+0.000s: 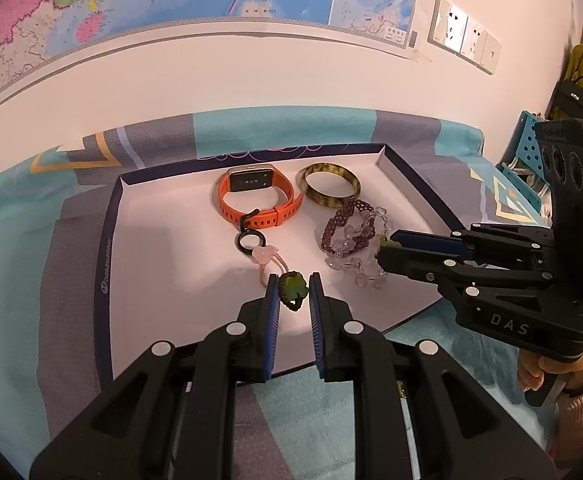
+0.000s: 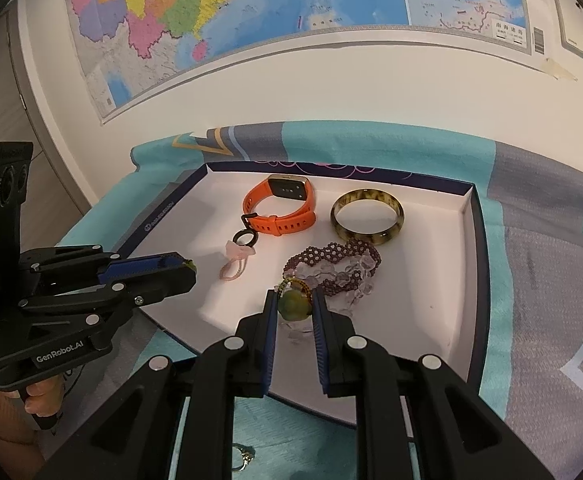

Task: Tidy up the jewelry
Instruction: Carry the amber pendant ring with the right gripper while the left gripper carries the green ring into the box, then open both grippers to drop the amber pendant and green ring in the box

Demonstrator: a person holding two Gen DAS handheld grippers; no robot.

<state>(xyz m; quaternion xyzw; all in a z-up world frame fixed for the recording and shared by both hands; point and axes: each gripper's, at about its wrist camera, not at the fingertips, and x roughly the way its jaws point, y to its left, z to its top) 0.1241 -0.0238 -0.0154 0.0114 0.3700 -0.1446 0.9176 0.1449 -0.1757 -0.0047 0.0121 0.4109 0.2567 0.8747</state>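
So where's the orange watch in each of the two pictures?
Left wrist view: the orange watch lies at the tray's far middle, left of the brown bangle.
Right wrist view: the watch is upper centre, again left of the bangle.
Shared landmark: the bangle beside it.

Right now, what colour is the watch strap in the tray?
Orange; the watch strap shows best in the right wrist view.
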